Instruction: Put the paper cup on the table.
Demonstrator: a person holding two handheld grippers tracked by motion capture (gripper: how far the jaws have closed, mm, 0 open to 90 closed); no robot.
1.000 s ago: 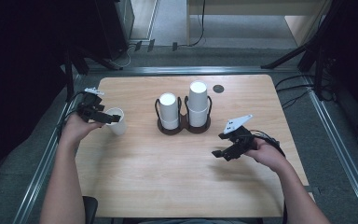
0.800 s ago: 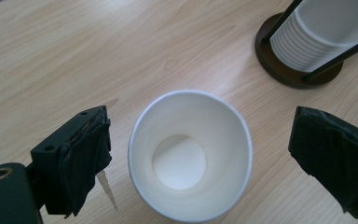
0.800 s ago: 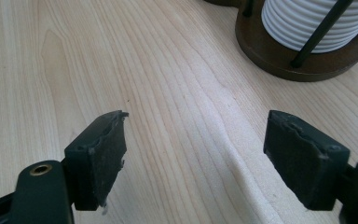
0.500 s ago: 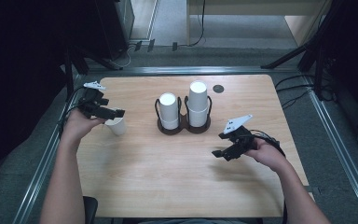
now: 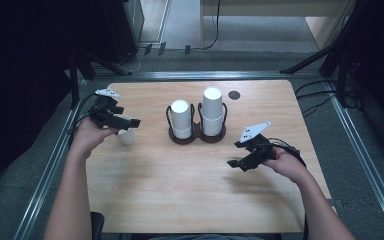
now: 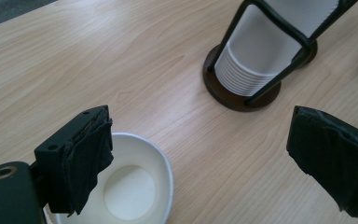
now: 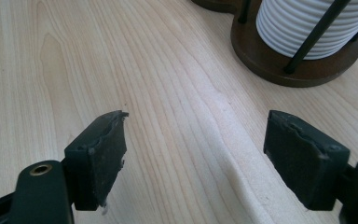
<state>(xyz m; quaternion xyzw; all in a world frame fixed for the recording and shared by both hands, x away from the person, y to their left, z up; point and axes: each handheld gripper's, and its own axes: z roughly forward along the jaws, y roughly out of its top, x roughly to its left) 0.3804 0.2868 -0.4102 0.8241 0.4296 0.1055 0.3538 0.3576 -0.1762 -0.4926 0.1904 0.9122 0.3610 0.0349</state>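
A single white paper cup (image 5: 126, 137) stands upright and empty on the wooden table (image 5: 180, 200) at the left. My left gripper (image 5: 130, 122) hovers just over it, open. In the left gripper view, the cup (image 6: 135, 186) sits below the left jaw, and the left gripper (image 6: 205, 140) has only bare table between its jaws. A dark wire cup holder (image 5: 197, 135) at the table's middle carries two stacks of white cups (image 5: 212, 110). My right gripper (image 5: 235, 154) is open, low over bare wood to the right of the holder. The right gripper view shows the right gripper (image 7: 200, 144) with nothing between its jaws.
A small black round mark (image 5: 234, 94) lies near the table's far edge. Metal rails (image 5: 55, 165) run along both sides of the table. Cables (image 5: 320, 95) trail on the floor at the right. The holder's brown base (image 7: 298, 65) lies just ahead of the right gripper.
My left gripper has moved right and slightly away from the person, from beside the single cup to above it. The cup stays put. The right gripper has not moved.
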